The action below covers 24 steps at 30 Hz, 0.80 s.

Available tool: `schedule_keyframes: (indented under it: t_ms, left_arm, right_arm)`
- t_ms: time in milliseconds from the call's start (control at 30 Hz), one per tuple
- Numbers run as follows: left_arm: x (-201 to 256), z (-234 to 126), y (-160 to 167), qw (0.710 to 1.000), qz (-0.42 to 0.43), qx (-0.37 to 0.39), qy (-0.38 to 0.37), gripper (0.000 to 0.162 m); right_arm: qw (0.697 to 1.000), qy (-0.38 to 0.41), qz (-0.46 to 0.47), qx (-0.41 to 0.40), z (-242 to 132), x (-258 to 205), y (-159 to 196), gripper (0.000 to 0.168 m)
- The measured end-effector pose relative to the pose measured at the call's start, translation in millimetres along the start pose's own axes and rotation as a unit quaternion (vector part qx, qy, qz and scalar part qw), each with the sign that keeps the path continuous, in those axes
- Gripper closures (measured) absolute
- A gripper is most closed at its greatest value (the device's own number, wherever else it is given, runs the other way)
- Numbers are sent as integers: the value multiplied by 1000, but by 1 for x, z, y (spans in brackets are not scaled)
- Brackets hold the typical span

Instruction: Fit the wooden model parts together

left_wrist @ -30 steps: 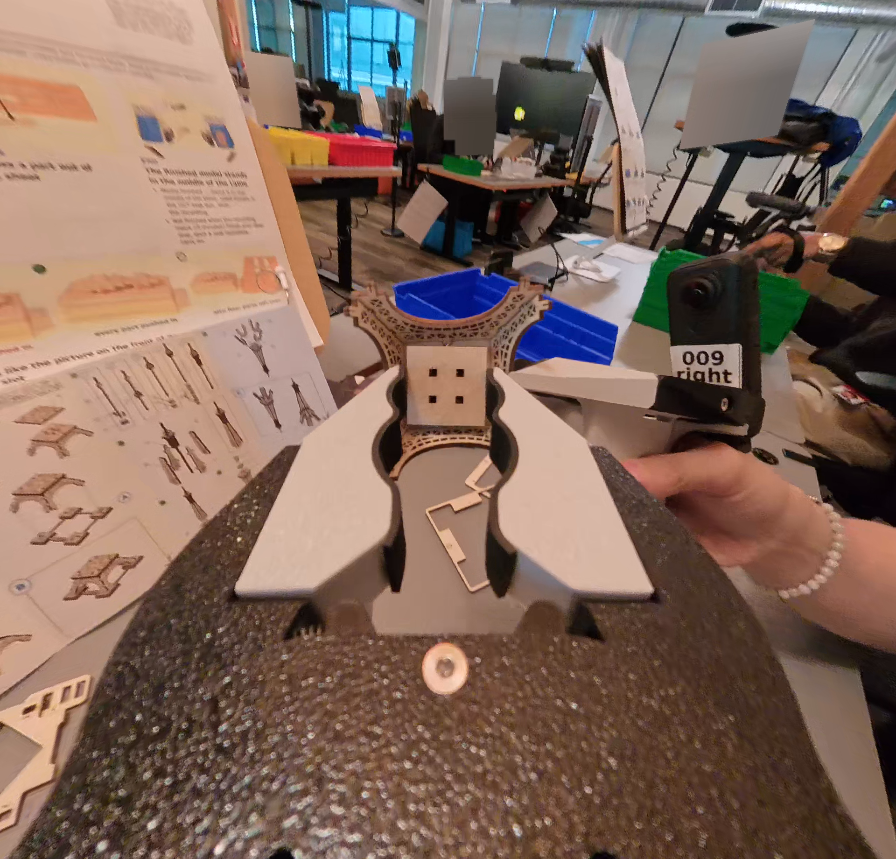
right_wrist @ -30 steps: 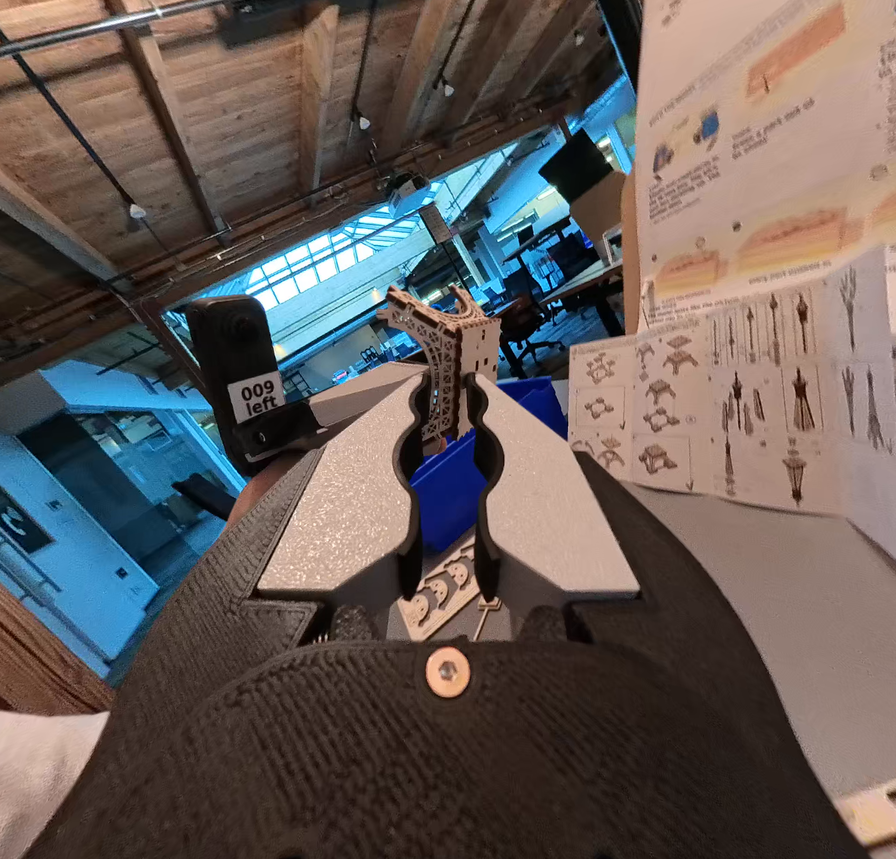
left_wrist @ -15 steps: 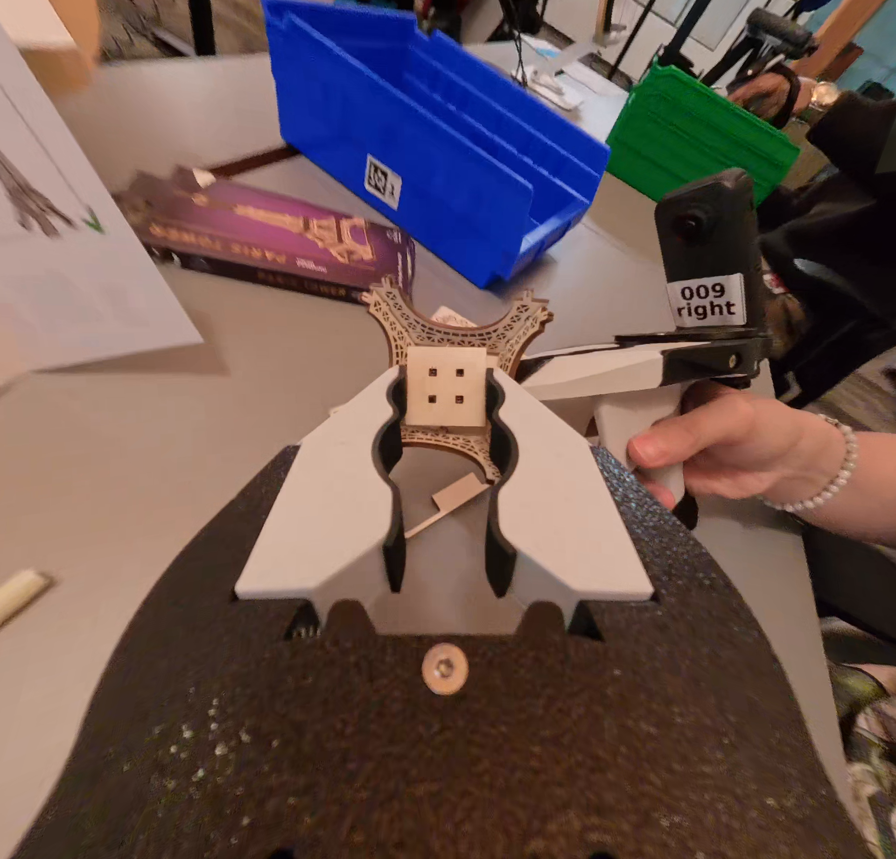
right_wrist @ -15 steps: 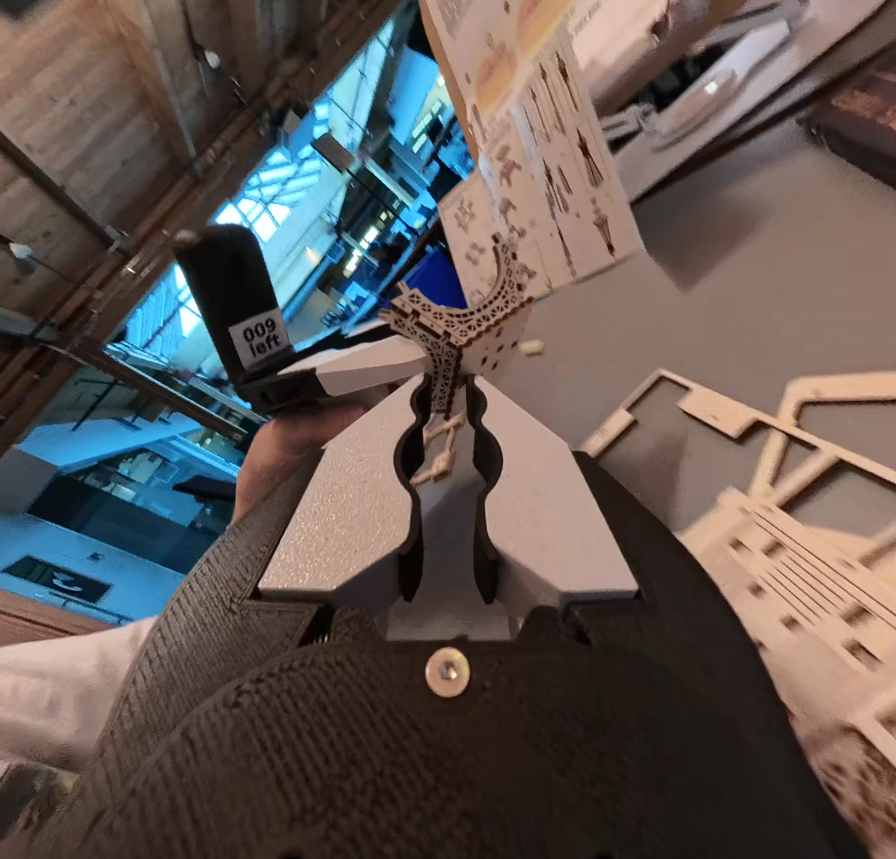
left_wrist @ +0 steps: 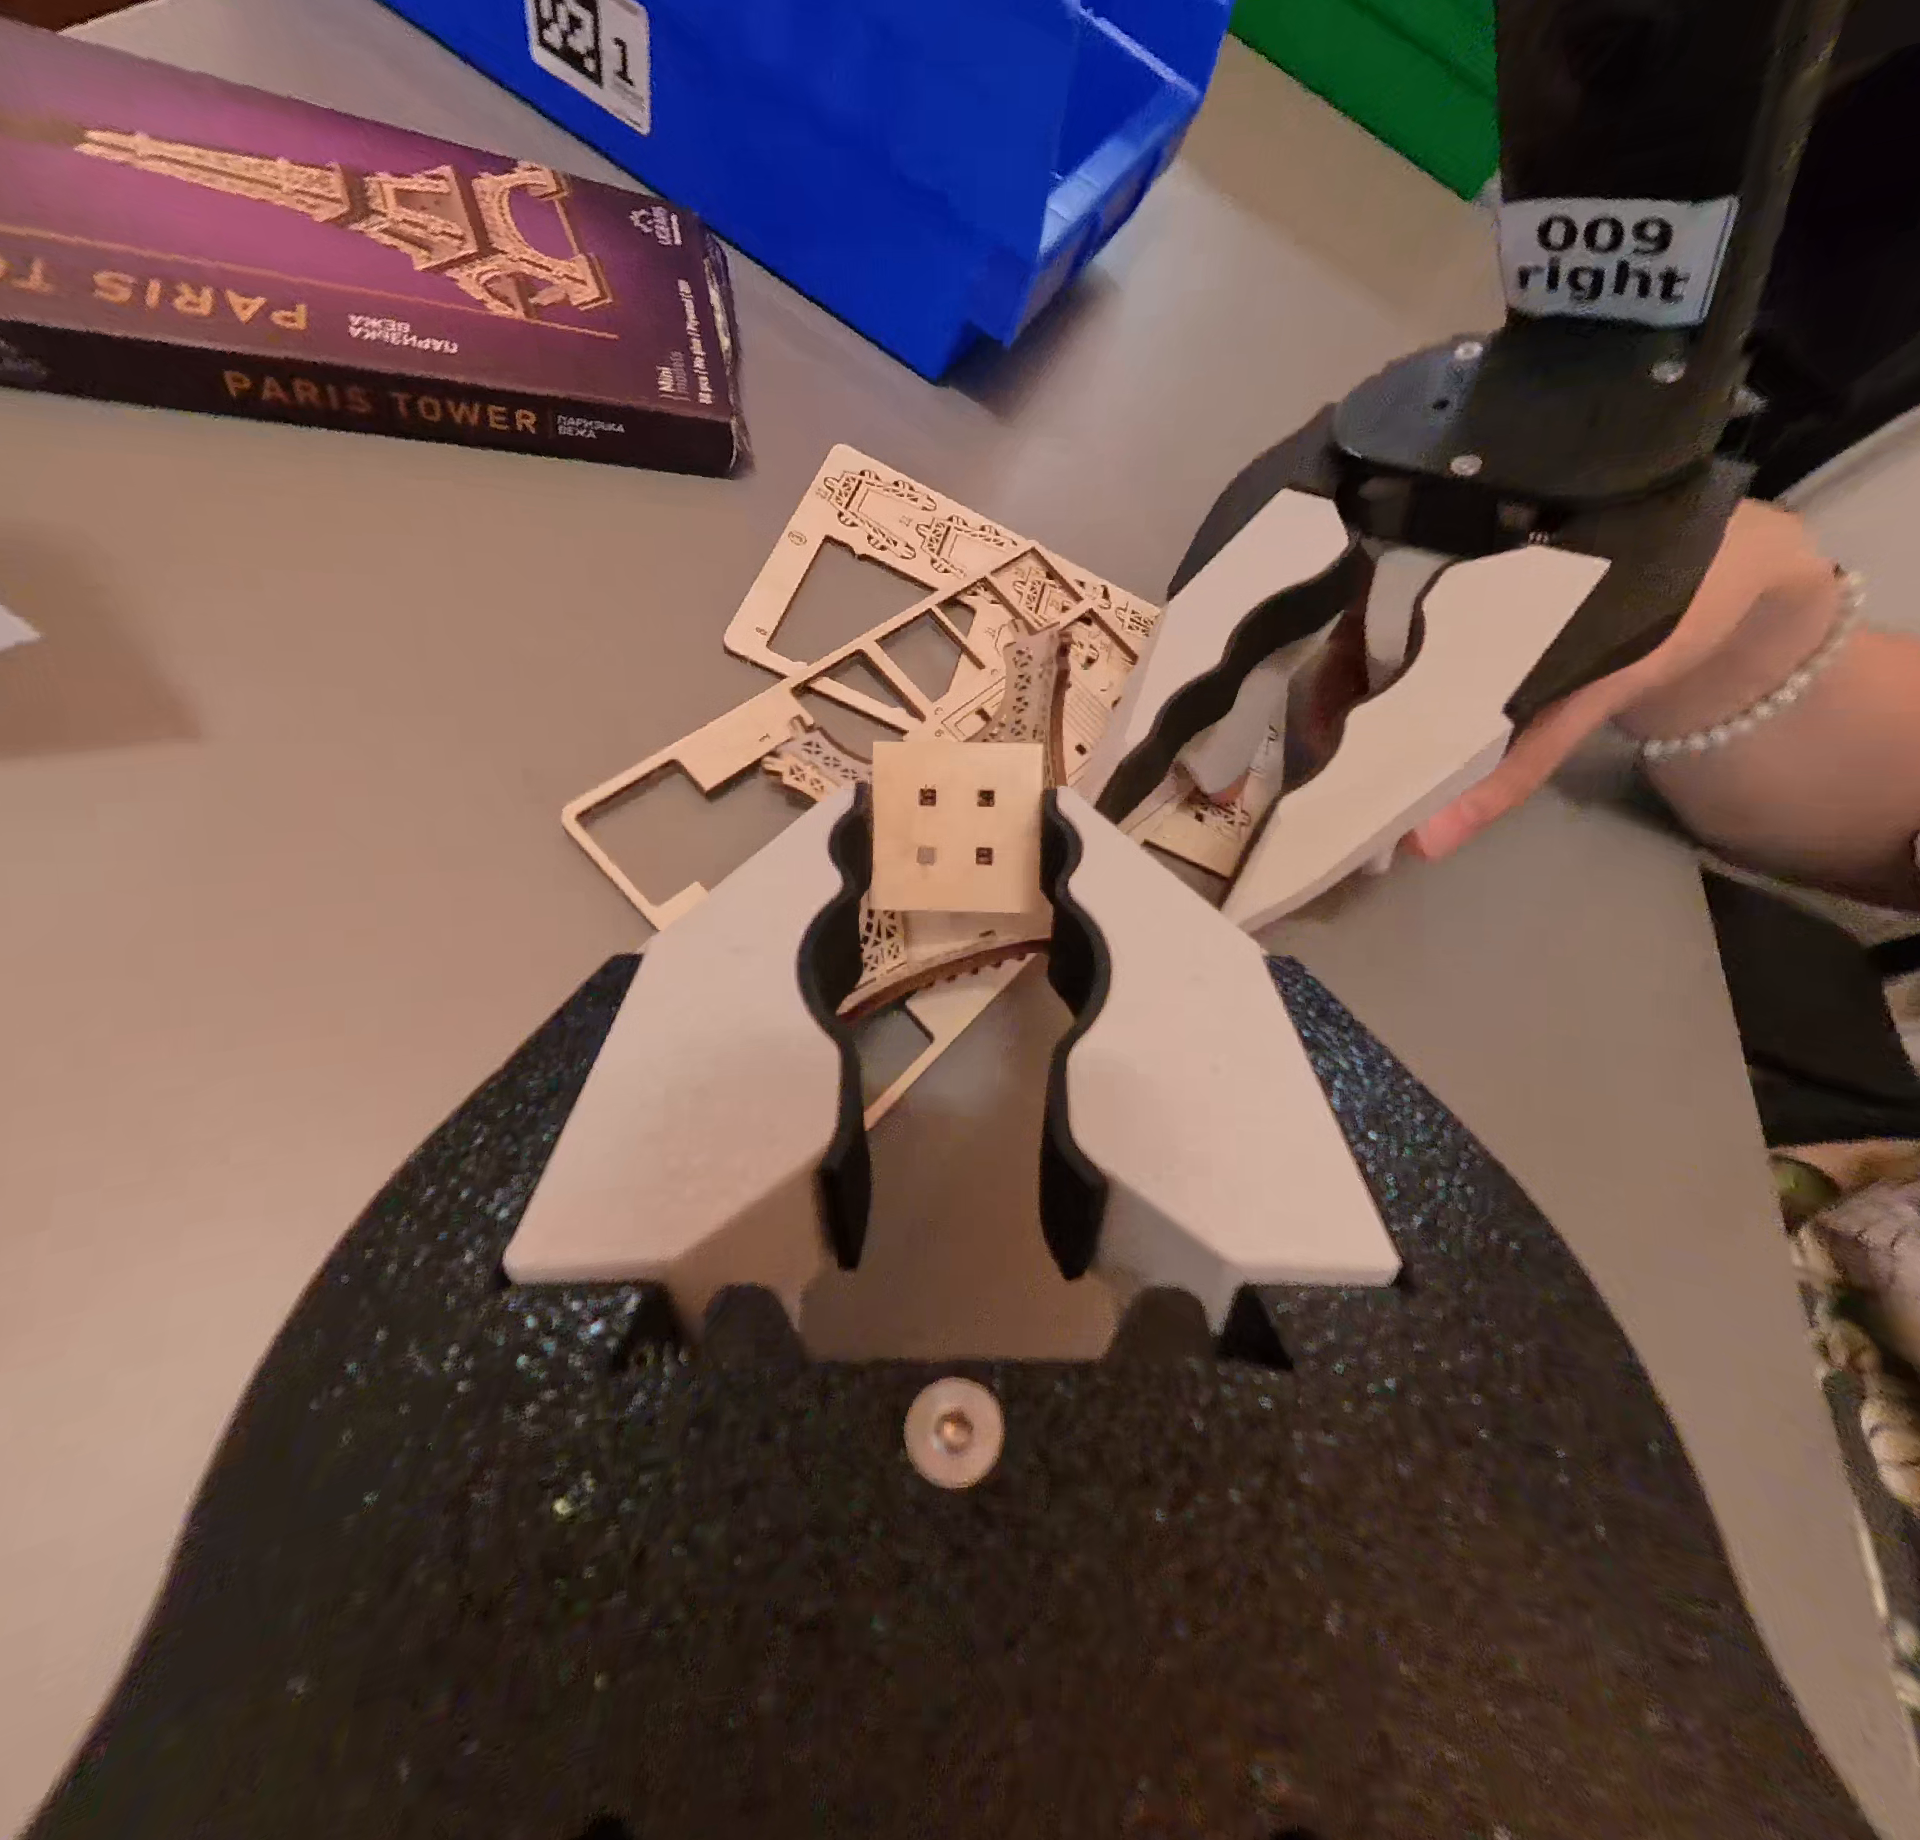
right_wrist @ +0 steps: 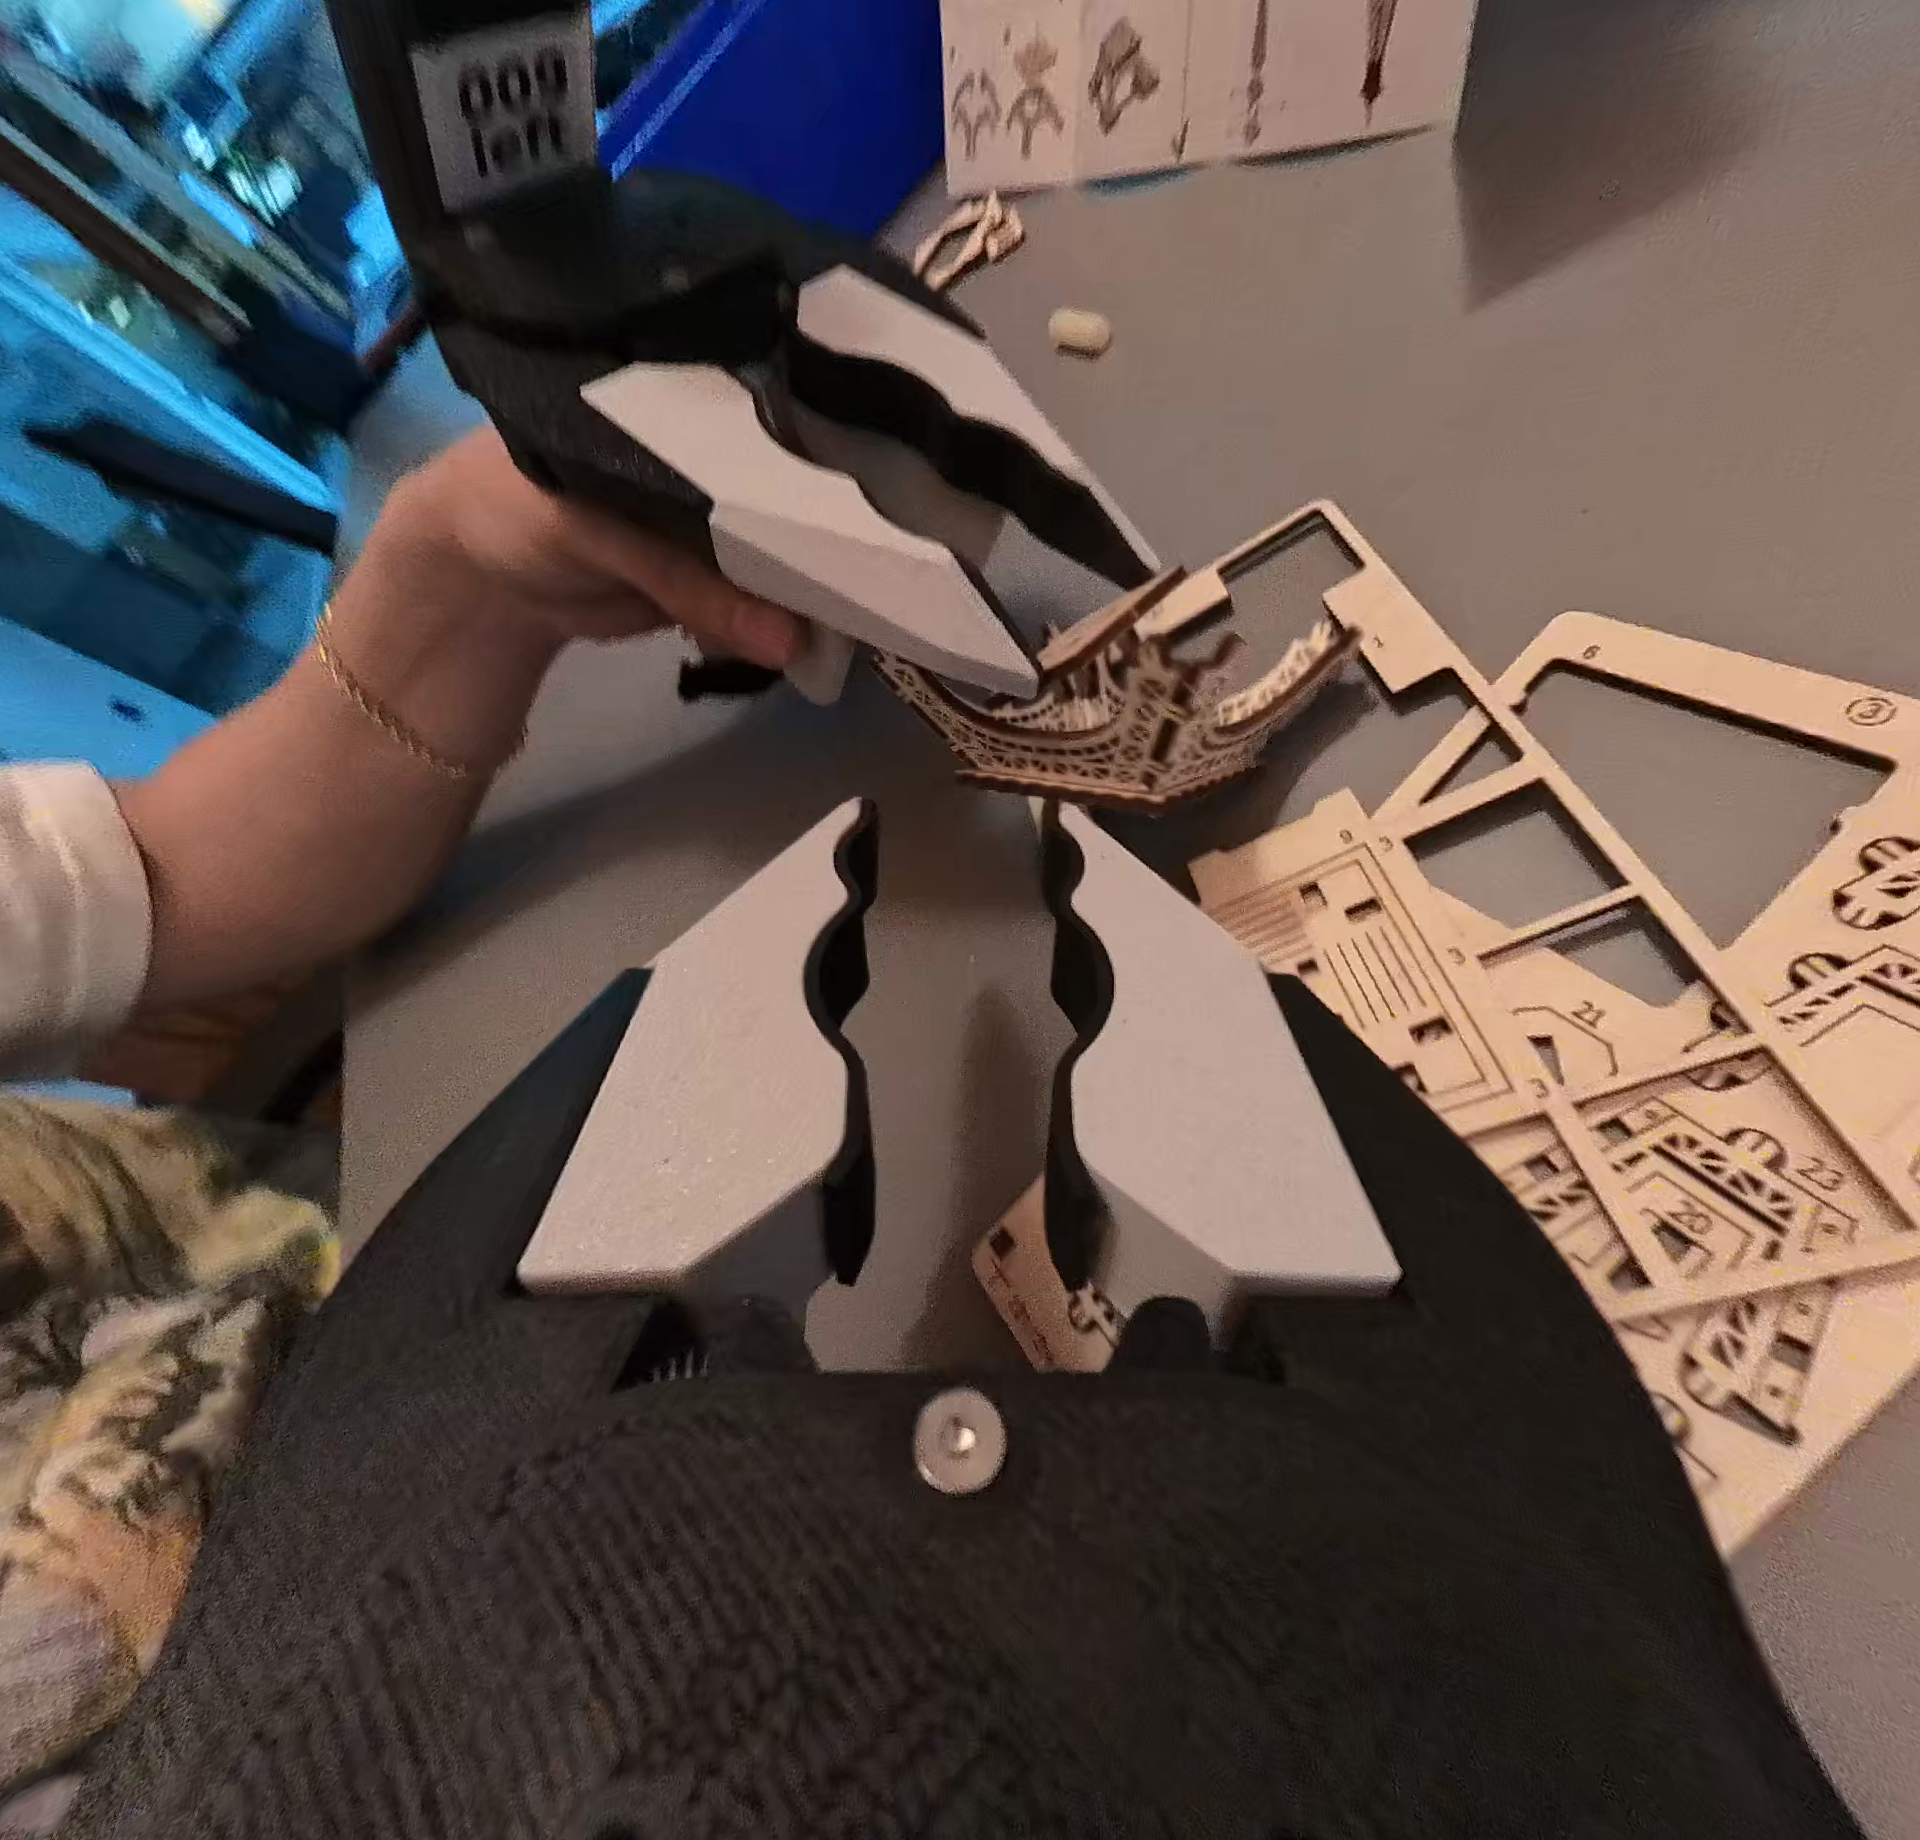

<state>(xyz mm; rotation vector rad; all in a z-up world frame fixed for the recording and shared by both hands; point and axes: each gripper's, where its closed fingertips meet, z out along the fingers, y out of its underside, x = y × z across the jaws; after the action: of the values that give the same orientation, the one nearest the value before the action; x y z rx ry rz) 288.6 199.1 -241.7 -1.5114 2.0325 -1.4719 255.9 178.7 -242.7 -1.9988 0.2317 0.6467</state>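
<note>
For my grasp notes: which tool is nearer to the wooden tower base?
Left. The left tool is shut on the wooden tower base; the right tool is open, just short of it.

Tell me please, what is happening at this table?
A person is building a wooden tower model with two hand-held claws. The left claw is shut on the lattice tower base. The right claw is open and empty, near the base above the table. Cut-out part sheets and the purple kit box lie close by.
</note>
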Motion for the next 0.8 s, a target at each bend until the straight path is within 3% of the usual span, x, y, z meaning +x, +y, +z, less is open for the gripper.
schedule_keyframes:
  t_ms: [133, 267, 367, 467, 600, 800]
  left_arm:
    - [9, 1, -1, 999, 22, 2, 25, 133]
    - [18, 1, 2, 999, 28, 6, 46, 133]
    - [17, -1, 3, 998, 4, 7, 54, 133]
    - [14, -7, -6, 996, -42, 29, 69, 133]
    - [17, -19, -20, 991, -70, 61, 99, 133]
    - [18, -36, -21, 988, -83, 78, 101, 133]
  right_arm:
    - [998, -10, -32, -55, -3, -4, 15, 133]
    - [991, 22, -78, -108, -5, -2, 29, 108]
    - [987, -5, -102, -123, -16, -17, 30, 101]
    - [986, -22, -130, -106, -36, -23, 17, 107]
    - [977, 55, -201, -54, -44, 13, -12, 104]
    - [963, 46, -255, -77, -25, 23, -4, 116]
